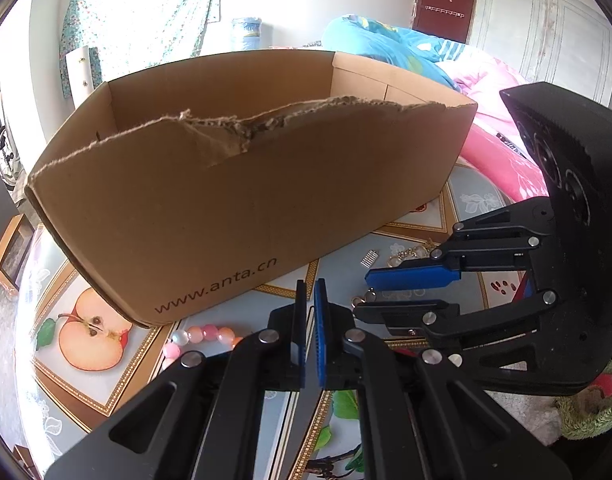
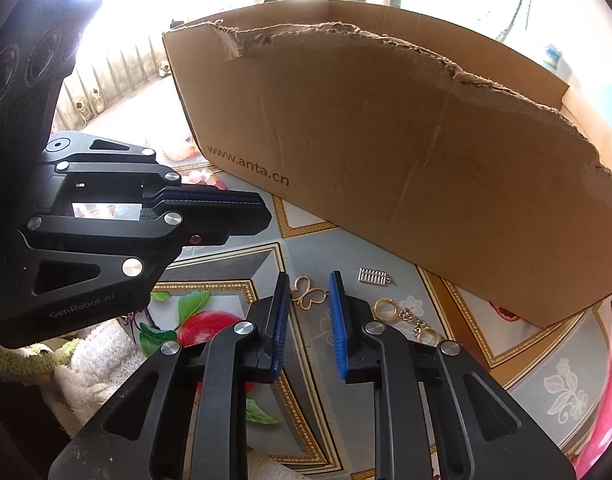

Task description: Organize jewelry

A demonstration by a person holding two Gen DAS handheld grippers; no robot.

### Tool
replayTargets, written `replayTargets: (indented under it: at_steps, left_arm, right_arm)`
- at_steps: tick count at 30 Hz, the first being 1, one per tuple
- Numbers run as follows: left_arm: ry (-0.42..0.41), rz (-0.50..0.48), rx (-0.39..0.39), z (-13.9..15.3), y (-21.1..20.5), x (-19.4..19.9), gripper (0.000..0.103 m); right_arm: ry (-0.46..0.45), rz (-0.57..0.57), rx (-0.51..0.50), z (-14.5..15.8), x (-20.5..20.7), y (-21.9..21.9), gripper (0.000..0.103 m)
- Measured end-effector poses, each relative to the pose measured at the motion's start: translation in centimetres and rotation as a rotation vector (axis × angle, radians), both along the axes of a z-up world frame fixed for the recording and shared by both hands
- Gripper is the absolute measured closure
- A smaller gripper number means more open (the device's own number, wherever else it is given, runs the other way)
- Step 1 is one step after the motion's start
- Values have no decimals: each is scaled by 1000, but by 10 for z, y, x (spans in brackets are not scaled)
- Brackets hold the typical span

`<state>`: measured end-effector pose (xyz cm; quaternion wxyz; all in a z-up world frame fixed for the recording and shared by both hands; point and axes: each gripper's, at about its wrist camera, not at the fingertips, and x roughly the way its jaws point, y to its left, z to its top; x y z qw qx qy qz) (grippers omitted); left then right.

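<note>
Since the jewelry lies loose on the table before the cardboard box (image 2: 405,152), the right gripper (image 2: 307,312) hangs half open over the gold butterfly charm (image 2: 307,297), holding nothing; the left gripper (image 1: 310,332), nearly closed and empty, waits above the pink bead bracelet (image 1: 198,336).

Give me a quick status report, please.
Right gripper open over gold butterfly pendant. Left gripper nearly shut, empty. Brown cardboard box behind, nothing blocking.
</note>
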<state>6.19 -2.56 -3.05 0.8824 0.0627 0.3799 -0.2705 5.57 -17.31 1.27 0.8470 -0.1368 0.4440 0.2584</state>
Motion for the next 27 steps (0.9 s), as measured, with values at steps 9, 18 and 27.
replayTargets:
  at_steps: [9,18,27]
  left_arm:
    - [2,1,0,0,0,1,99]
    - [7,7,3,-2,3,1,100]
    - [64,25,0,-7,-2,-4,99]
  right_arm:
    - [86,-37,65,9,37,-15,103]
    - [107,-51,93,16,35,-26,102]
    - [96,-47,56,13,22,-23,74]
